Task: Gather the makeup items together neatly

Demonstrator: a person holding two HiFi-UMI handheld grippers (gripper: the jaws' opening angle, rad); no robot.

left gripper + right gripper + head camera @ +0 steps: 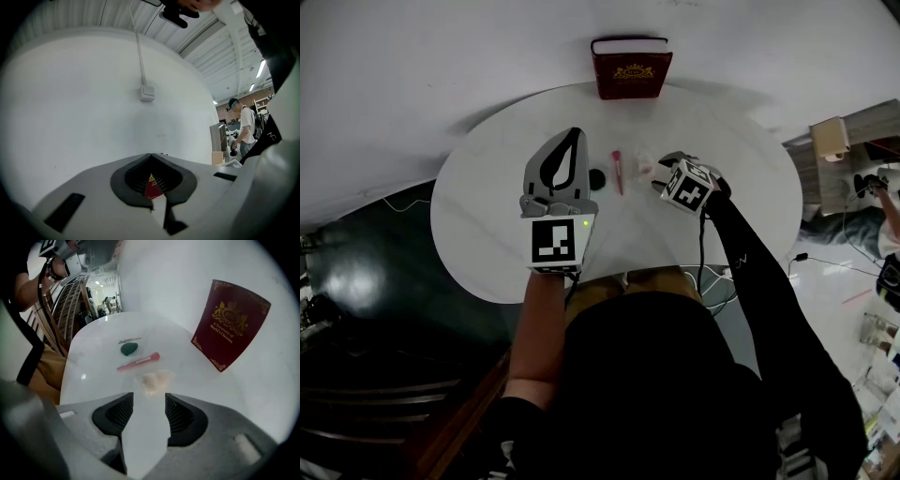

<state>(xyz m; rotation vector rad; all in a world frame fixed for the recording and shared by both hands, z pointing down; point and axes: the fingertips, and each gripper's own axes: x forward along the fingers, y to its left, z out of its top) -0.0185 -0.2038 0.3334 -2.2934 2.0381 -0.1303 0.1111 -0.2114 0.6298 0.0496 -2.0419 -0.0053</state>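
A: Where do the makeup things lie?

B: Mid-tabletop [487, 216], in a loose group: a green sponge [129, 349], a pink brush [138, 361] just beside it, then a pale puff [152, 380] (a thin metal clip [130, 340] lies past the sponge).

A: And the tongs?

B: The right tongs [149, 401] stand apart and empty, tilted down just short of the puff. The left tongs [151, 155] are closed on nothing and aimed at the red book [631, 70], which stands upright at the far edge.
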